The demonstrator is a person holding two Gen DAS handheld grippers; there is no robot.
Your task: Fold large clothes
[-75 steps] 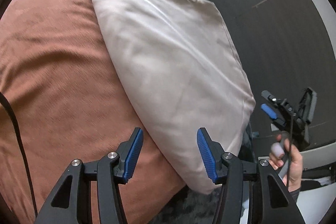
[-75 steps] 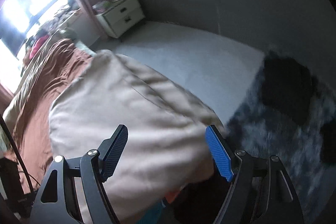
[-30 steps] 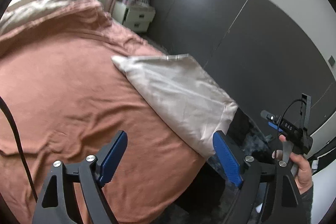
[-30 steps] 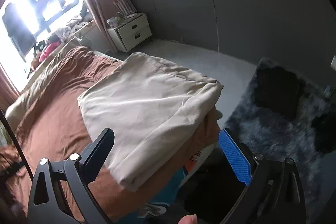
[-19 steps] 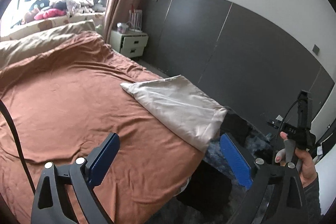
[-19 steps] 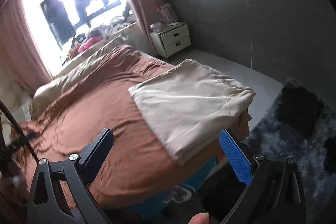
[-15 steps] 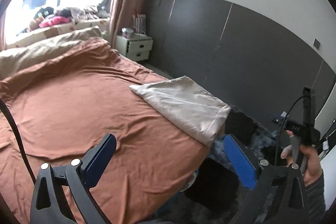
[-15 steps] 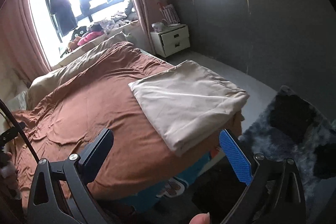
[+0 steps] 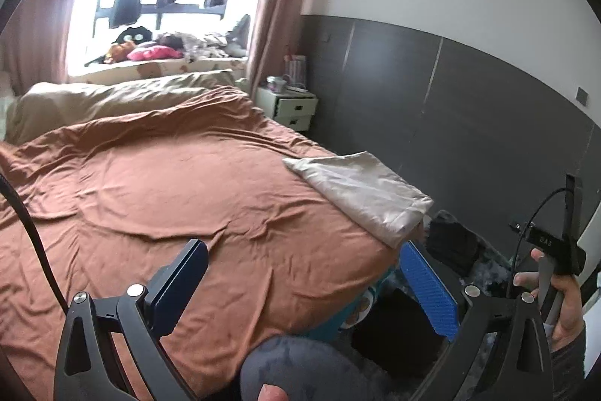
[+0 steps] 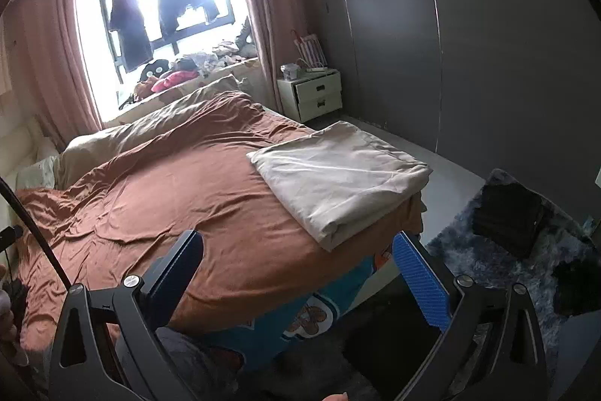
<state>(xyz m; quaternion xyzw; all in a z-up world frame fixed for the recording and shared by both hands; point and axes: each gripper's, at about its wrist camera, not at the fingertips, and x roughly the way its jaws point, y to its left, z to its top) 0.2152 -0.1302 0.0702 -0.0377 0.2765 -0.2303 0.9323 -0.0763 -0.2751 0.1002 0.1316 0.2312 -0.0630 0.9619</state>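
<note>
Blue-padded fingers of the left gripper [image 9: 311, 284] fill the bottom of its view, jaws spread as wide as they go after opening further in the last second, with nothing between them. The right gripper [image 10: 300, 273] shows the same in its own view: jaws wide apart, empty. Just past both sits the near edge of a bed covered in a rust-brown sheet [image 10: 180, 190], with a teal patterned layer showing beneath at the corner. Near that right-hand corner lies the folded beige cloth [image 10: 338, 171], a flat rectangle of several layers, its edges roughly square, apart from both grippers. Right of the bed, a dark shaggy rug [image 10: 488, 250] covers the floor. Farther back stand a white nightstand [image 10: 311, 96] and a bright window [image 10: 157, 10] with dark clothes hanging in it. 2.5 seconds ago the cloth filled both views right at the fingers; now it is small and distant, so both grippers have pulled back. That suggests this fold is finished and the cloth released.
</note>
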